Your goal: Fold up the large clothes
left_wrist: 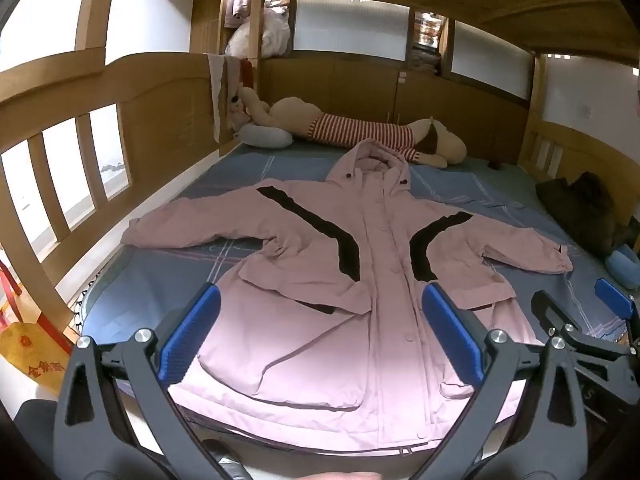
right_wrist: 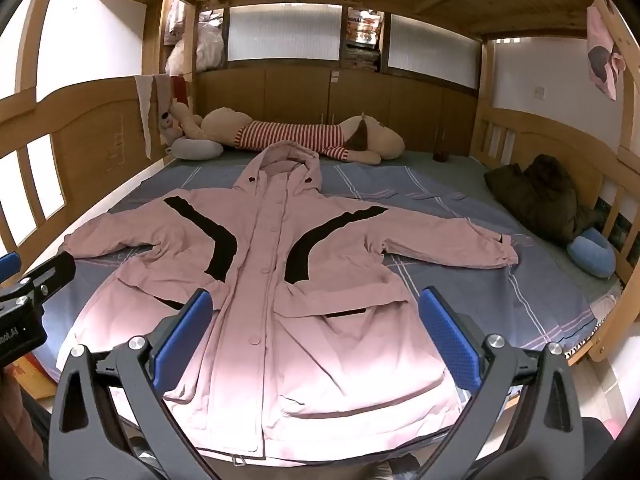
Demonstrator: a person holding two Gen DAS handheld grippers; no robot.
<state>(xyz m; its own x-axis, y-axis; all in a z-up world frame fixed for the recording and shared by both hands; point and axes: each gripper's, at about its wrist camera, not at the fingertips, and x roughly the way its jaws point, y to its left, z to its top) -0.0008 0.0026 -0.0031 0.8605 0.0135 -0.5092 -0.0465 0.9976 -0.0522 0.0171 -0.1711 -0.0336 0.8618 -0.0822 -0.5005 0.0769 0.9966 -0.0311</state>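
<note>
Pink hooded coat point(left_wrist: 360, 264) with black stripes, spread flat, front up, sleeves out, on a blue plaid bed point(left_wrist: 160, 280). Left gripper point(left_wrist: 320, 336) and right gripper point(right_wrist: 316, 332): jaws released wide, empty, above the hem.

matt pink cloth coat point(left_wrist: 320, 280), smooth wooden bed frame point(left_wrist: 168, 92), textured blue pads point(right_wrist: 452, 340)

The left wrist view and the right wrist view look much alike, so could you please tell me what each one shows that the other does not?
Only the left wrist view shows a yellow bag beside the bed at lower left and the open right gripper at its right edge. Only the right wrist view shows a pink cloth hanging at upper right. Both show the pink coat spread flat on the blue bedsheet, hood towards the striped plush toy, a dark jacket heaped at the right, and each gripper's own open blue fingers above the hem.
</note>
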